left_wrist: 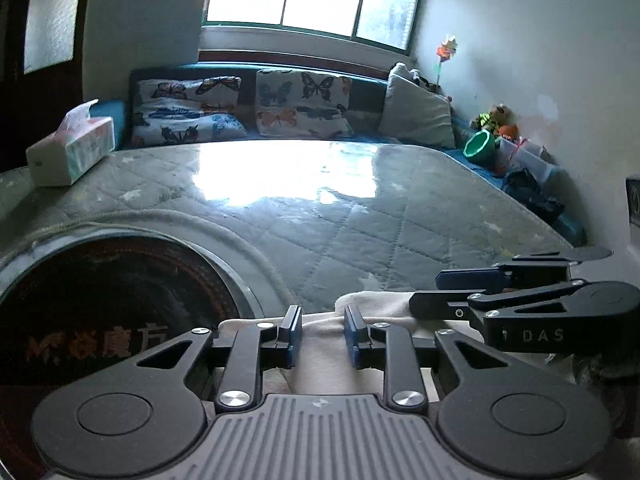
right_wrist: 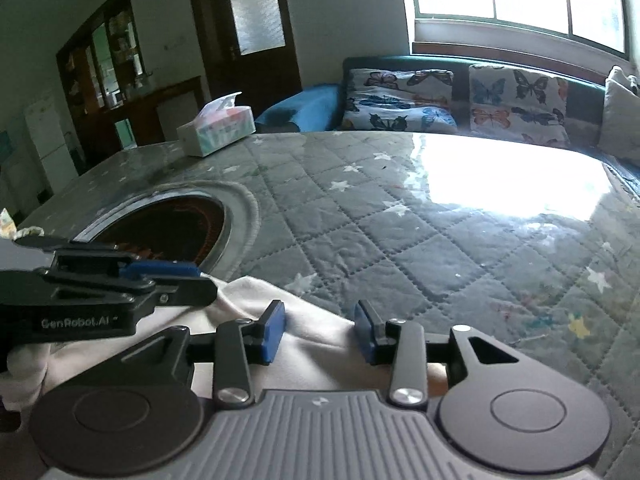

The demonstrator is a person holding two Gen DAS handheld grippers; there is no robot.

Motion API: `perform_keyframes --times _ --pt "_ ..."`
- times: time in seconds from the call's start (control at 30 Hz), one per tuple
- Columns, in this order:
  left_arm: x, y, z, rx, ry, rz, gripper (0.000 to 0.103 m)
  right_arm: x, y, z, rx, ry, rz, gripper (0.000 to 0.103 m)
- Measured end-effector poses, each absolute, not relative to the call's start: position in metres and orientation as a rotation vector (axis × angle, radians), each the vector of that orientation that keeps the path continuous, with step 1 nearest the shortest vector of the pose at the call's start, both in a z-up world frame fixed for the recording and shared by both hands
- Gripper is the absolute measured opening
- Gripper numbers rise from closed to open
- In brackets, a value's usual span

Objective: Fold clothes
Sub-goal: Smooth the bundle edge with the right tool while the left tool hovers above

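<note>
A white garment (left_wrist: 372, 306) lies at the near edge of a grey quilted table cover (left_wrist: 360, 220). My left gripper (left_wrist: 322, 332) hovers low over it, blue pads apart, with flat cloth showing in the gap and nothing pinched. Just to its right, my right gripper (left_wrist: 426, 292) points in sideways over the same cloth. In the right wrist view the right gripper (right_wrist: 320, 332) stands open with the garment's (right_wrist: 248, 292) folded edge running between its fingers, untouched by the pads. The left gripper (right_wrist: 206, 282) enters there from the left, its tips just above the cloth.
A round dark opening (left_wrist: 112, 300) (right_wrist: 168, 224) is cut into the cover on the left. A tissue box (left_wrist: 72, 152) (right_wrist: 218, 130) stands at the far left corner. Butterfly cushions (left_wrist: 300, 104) line a sofa behind. A green cup (left_wrist: 480, 146) and toys sit far right.
</note>
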State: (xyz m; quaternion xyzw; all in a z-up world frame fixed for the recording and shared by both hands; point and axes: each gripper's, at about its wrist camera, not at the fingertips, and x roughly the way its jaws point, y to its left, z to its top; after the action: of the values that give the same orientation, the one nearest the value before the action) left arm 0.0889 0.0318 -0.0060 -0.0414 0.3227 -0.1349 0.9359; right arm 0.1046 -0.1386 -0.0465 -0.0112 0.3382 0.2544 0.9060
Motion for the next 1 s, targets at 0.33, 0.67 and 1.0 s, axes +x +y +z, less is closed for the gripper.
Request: perform_keyframes --times 0.33,0.67,1.0 --pt "0.051 0.029 0.015 -0.083 0.593 -0.343 0.025 0.066 -0.161 -0.017 -0.031 0.669 0.577 0.038" --pt "0.000 0.020 0.004 -0.025 0.585 -0.369 0.025 -0.005 -0.131 -0.019 -0.167 0.620 0.681 0.038" --pt "-0.001 0.021 -0.010 -0.012 0.598 -0.347 0.026 -0.027 -0.117 -0.035 -0.258 0.599 0.629 0.036"
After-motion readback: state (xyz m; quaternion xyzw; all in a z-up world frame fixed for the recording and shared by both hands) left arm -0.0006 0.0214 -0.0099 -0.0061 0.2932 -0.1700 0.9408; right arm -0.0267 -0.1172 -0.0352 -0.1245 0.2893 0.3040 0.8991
